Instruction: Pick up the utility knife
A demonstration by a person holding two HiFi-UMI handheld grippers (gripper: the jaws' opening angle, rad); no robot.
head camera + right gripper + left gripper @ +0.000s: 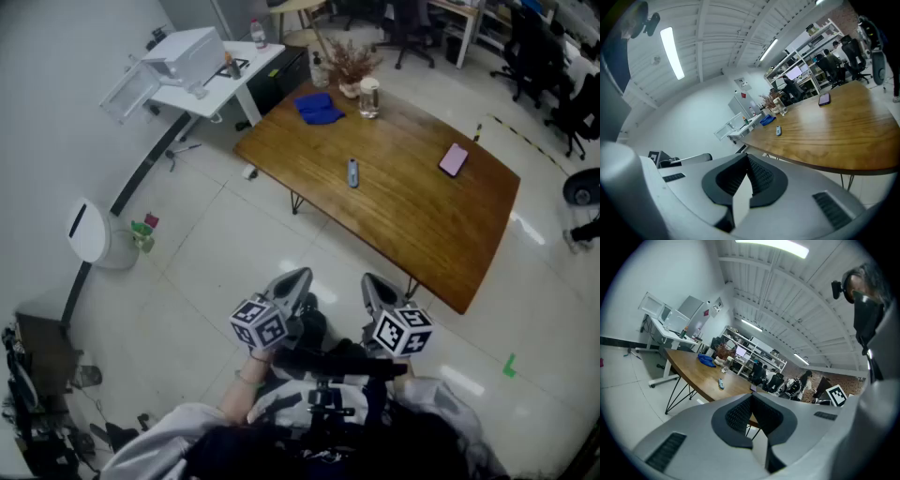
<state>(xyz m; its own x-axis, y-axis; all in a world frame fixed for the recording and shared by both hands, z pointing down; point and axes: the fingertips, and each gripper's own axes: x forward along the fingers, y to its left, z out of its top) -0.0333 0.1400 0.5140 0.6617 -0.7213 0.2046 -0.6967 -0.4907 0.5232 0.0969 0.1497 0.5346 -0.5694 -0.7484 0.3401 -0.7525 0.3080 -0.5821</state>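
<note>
Where the utility knife (352, 172) lies: flat on the bench (422, 234), in the half toward the blue cloth (319, 107), about midway between the two long edges, with nothing touching it. The pink phone (453, 159) sits well apart from it, toward the opposite short edge.
Knife's long axis: it runs roughly straight away from the person, so it cuts slantwise across the bench's long edges instead of lying along them.
Left tool (292, 283): jaws together, nothing between them, hanging over the floor (187, 244) short of the near long edge.
Right tool (378, 289): jaws together as well, empty, over the floor just beside the left one.
Direction to the knife: ahead, past the near long edge, well apart from both tools and falling between their two lines of aim.
Nearer tool: the right one by a shade, I'd say, but it's a close call.
Step in hand: the approach, since neither tool is over the bench yet.
Next move calls for: carrying one tool across that near edge, spreading its jaws, and lining them up to close across the knife's narrow body, not along its length.
</note>
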